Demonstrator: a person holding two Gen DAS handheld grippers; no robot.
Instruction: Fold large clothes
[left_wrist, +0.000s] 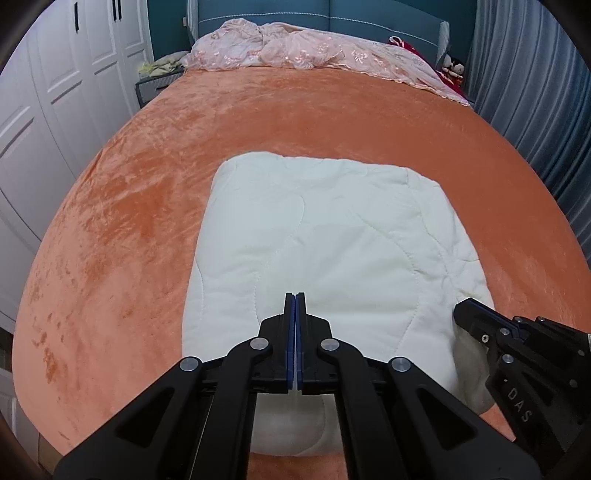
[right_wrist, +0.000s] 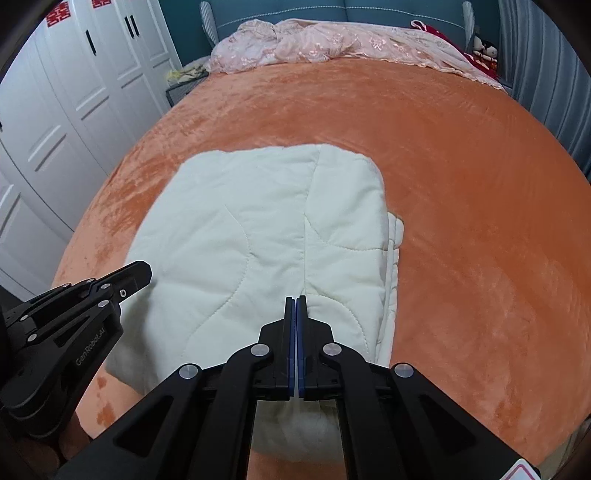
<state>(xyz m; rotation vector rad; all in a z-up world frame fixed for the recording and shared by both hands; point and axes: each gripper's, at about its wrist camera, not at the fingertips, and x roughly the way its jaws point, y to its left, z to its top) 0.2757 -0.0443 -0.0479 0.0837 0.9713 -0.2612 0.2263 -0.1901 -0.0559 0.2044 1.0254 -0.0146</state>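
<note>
Through the left wrist camera I see my left gripper (left_wrist: 294, 295) with its jaws pressed together over the near edge of the folded white quilt (left_wrist: 325, 243), which lies flat on the orange bed (left_wrist: 110, 206); whether cloth is pinched I cannot tell. My right gripper (left_wrist: 466, 308) touches the quilt's near right corner. Through the right wrist camera, my right gripper (right_wrist: 295, 297) is likewise pressed together above the quilt (right_wrist: 236, 229), with the left gripper (right_wrist: 142, 271) at its left edge.
</note>
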